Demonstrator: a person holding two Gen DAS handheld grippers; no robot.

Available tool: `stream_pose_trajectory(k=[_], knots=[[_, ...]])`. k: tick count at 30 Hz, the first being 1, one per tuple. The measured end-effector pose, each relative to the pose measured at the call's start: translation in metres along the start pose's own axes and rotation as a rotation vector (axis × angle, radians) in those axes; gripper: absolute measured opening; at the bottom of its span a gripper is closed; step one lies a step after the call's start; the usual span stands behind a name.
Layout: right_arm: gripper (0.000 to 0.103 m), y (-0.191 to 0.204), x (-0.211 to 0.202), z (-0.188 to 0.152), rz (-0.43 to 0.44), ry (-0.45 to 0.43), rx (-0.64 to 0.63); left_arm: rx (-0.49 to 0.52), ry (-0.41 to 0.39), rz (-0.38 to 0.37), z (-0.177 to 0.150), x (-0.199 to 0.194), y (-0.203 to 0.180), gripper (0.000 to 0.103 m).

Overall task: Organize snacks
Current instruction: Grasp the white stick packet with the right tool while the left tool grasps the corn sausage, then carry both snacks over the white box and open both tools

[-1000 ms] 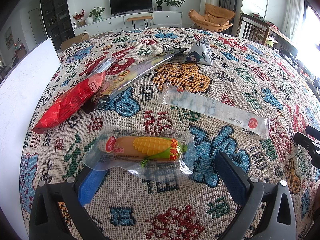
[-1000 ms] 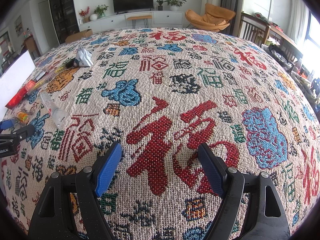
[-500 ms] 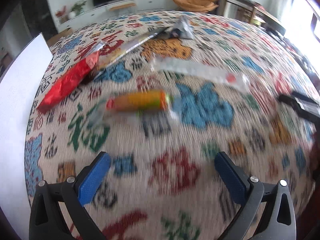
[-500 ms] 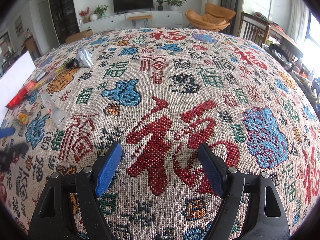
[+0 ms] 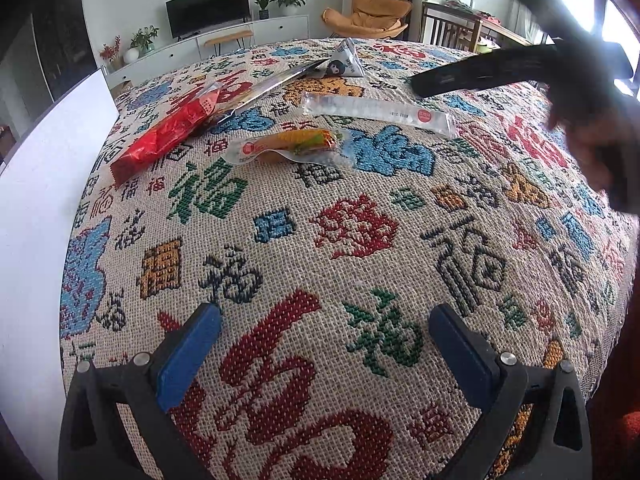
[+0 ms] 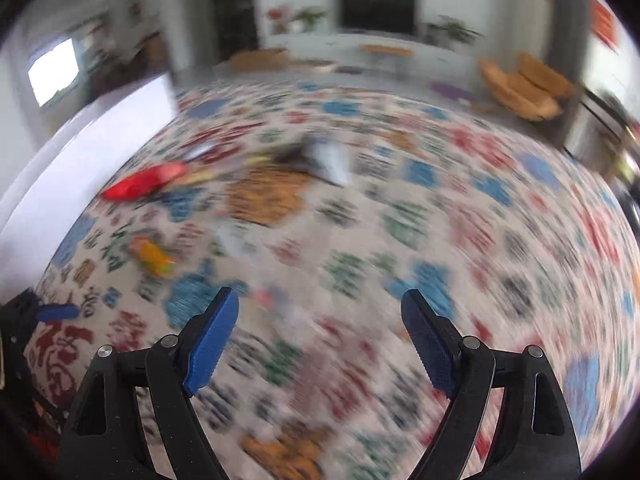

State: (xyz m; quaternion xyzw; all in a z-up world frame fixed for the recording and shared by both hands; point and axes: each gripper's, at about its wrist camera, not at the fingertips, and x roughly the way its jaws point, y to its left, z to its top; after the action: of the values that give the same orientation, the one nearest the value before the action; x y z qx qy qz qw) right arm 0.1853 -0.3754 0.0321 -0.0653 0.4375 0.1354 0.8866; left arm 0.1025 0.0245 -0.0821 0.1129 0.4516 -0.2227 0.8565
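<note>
Several snacks lie on the patterned tablecloth: a corn-shaped sausage pack, a clear long packet, a red packet, a long dark strip packet and a triangular pouch. My left gripper is open and empty, well short of the snacks. My right gripper is open and empty above the cloth; its view is blurred, with the red packet and the corn pack to its left. The right gripper's dark body crosses the left view's upper right.
A white board stands along the table's left edge. Behind the table are a TV cabinet, an orange chair and wooden chairs. The table's edge falls away at the right.
My left gripper has pulled back from the corn pack, which now lies farther away. My right gripper has swung fast to the left toward the snacks, blurring its view.
</note>
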Motion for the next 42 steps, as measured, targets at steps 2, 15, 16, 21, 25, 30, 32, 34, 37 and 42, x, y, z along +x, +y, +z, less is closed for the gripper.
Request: stream_pose_trajectory(k=[2, 15, 16, 21, 25, 30, 32, 34, 37, 42], knots=[[0.083, 0.025, 0.032, 0.022, -0.002, 0.094, -0.113, -0.002, -0.002, 0.001, -0.002, -0.001, 0.0, 0.103], [0.019, 0.079, 0.03, -0.013, 0.306, 0.209, -0.104, -0.22, -0.018, -0.086, -0.008, -0.02, 0.023, 0.103], [0.019, 0.086, 0.027, -0.015, 0.339, 0.199, -0.117, -0.242, -0.016, -0.092, -0.009, -0.021, 0.028, 0.103], [0.019, 0.076, 0.015, -0.022, 0.338, 0.152, -0.014, -0.34, 0.001, -0.114, -0.01, -0.028, 0.041, 0.103], [0.019, 0.035, -0.003, -0.031, 0.209, 0.05, 0.119, -0.416, -0.033, -0.166, 0.022, -0.02, 0.046, 0.103], [0.019, 0.001, -0.015, -0.052, 0.112, 0.023, 0.178, -0.378, 0.015, 0.015, 0.091, 0.025, 0.038, 0.102], [0.019, -0.002, -0.015, -0.059, 0.106, 0.04, 0.18, -0.329, 0.066, 0.073, 0.101, 0.05, 0.032, 0.093], [0.022, -0.009, -0.025, -0.064, 0.11, 0.034, 0.178, -0.256, 0.042, 0.135, 0.1, 0.051, 0.024, 0.064], [0.053, -0.023, -0.041, -0.065, 0.111, 0.012, 0.191, -0.187, -0.016, 0.085, 0.089, 0.04, 0.022, 0.04], [0.065, -0.042, -0.048, -0.058, 0.079, 0.02, 0.19, -0.24, -0.075, -0.073, 0.075, 0.013, 0.046, 0.024]])
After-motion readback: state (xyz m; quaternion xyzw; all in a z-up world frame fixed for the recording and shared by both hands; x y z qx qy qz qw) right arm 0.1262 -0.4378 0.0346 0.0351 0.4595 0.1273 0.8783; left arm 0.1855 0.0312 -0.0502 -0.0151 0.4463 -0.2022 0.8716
